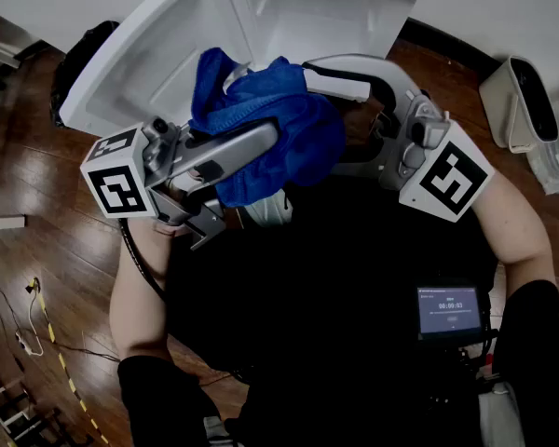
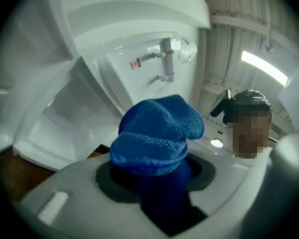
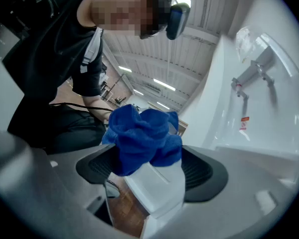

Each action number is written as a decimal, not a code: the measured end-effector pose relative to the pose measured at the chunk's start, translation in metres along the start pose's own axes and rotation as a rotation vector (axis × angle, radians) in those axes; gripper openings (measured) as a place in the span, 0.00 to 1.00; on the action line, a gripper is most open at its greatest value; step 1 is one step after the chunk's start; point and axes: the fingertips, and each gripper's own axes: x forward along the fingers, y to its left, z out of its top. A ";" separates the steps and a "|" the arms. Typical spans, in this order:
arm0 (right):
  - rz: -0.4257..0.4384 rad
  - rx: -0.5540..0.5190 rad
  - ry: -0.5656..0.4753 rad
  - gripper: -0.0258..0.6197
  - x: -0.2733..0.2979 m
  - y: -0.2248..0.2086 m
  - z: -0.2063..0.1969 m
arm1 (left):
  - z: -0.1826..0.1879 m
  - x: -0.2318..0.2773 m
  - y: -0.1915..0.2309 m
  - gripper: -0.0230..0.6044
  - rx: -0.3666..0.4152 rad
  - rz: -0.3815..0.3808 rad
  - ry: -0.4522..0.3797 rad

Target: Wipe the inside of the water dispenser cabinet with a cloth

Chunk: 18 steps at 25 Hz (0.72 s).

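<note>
Your water dispenser fills the top centre of the head view. A white panel slants off it toward the upper left. Wood floor lies open down the left side, with a cable trailing at the lower left. A white bin stands at the upper right; what is in it cannot be made out.

The blue cloth is bunched at centre frame, just in front of the dispenser. Your left gripper is clamped on it, jaws nearly together. Your right gripper stands spread wide around the same cloth and the left gripper's white tip, its pads not visibly pressing.
</note>
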 end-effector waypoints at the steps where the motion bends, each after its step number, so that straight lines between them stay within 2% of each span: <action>1: 0.018 -0.008 -0.011 0.70 0.002 0.006 0.004 | -0.005 0.003 -0.001 0.35 -0.006 -0.011 0.025; 4: 0.067 -0.037 -0.028 0.77 0.012 0.020 0.013 | -0.018 0.011 -0.005 0.35 -0.028 -0.044 0.083; 8: 0.111 -0.073 -0.012 0.76 0.025 0.032 0.013 | -0.033 0.022 -0.003 0.36 -0.049 -0.046 0.132; 11: 0.163 -0.070 0.019 0.65 0.024 0.046 0.005 | -0.051 0.029 0.001 0.39 -0.073 -0.033 0.177; 13: 0.187 -0.068 0.043 0.56 0.022 0.051 0.000 | -0.060 0.031 0.003 0.46 -0.064 -0.019 0.216; 16: 0.189 -0.034 0.079 0.37 0.020 0.046 -0.002 | -0.063 0.031 0.001 0.64 0.011 0.006 0.271; 18: 0.163 0.028 0.097 0.34 0.016 0.035 0.000 | -0.056 0.029 -0.001 0.69 0.068 0.020 0.278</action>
